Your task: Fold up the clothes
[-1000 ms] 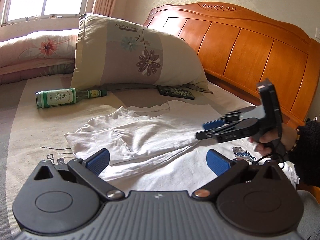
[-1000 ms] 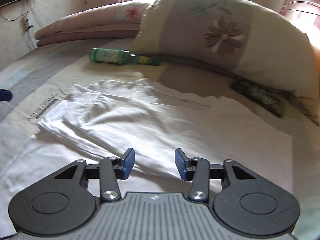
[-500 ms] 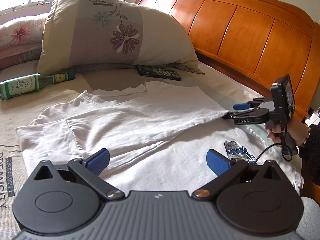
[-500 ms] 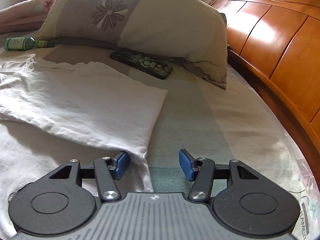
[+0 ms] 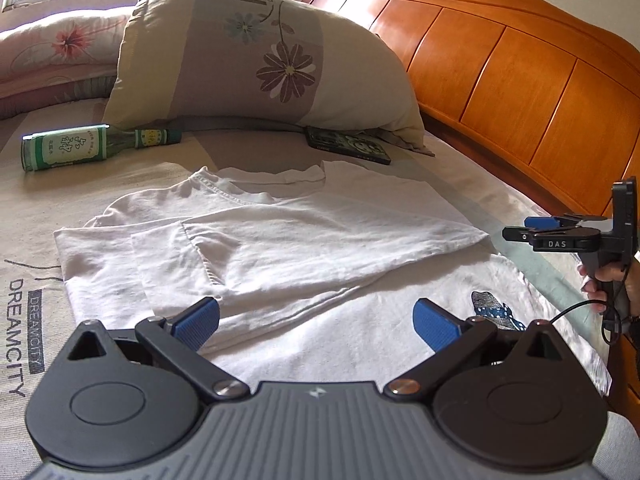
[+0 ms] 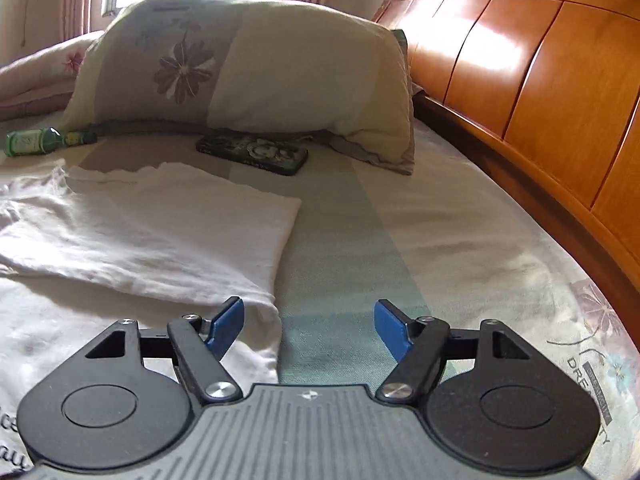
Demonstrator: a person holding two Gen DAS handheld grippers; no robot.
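Change: right gripper (image 6: 308, 326) has let go of the fold's corner, drawn back and spread wider.
Right gripper: released, jaws apart, just right of the white T-shirt (image 5: 280, 248), holding nothing.
Left gripper (image 5: 316, 320): jaws wide apart over the shirt's near part, empty.
White T-shirt: flat on the bed (image 6: 460, 240), one side folded across.
Far: pillow (image 5: 256, 52), green bottle (image 5: 80, 150).

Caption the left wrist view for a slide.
Open left tongs over a half-folded white shirt on the bed; right tongs alongside.
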